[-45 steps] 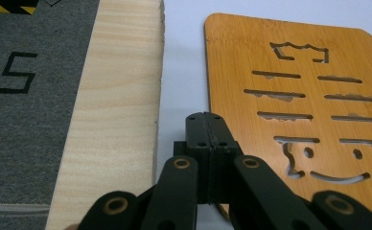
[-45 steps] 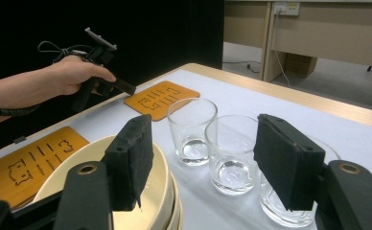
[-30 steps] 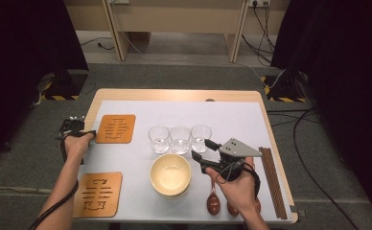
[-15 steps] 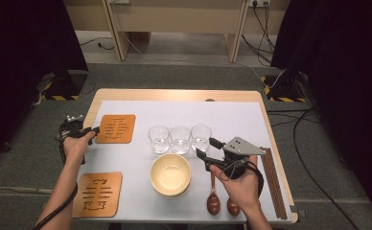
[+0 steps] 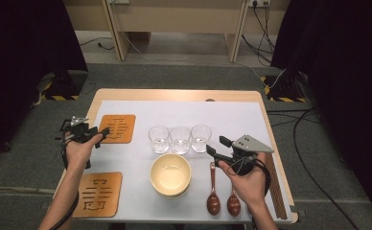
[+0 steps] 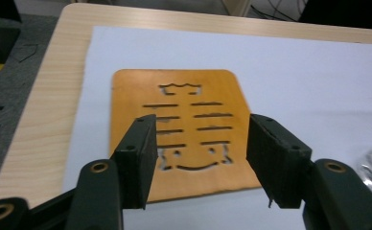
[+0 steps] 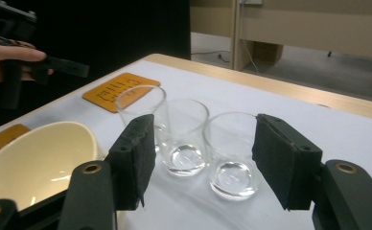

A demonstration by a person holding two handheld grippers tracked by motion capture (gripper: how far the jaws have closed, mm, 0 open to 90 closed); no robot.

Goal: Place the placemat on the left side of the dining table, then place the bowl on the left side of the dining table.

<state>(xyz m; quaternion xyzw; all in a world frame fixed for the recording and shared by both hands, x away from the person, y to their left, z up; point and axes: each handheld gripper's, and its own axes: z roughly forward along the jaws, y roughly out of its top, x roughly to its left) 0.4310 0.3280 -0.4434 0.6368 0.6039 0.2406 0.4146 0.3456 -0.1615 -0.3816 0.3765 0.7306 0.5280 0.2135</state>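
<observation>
We hold the right hand-held gripper (image 7: pixel 201 160) spread before the nearest glass (image 7: pixel 232 153); closing off-centre, we risk knocking its neighbour (image 7: pixel 181 136).

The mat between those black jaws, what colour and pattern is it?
Orange mat with cut-out slots and curls, clearest in the left gripper view.
</observation>
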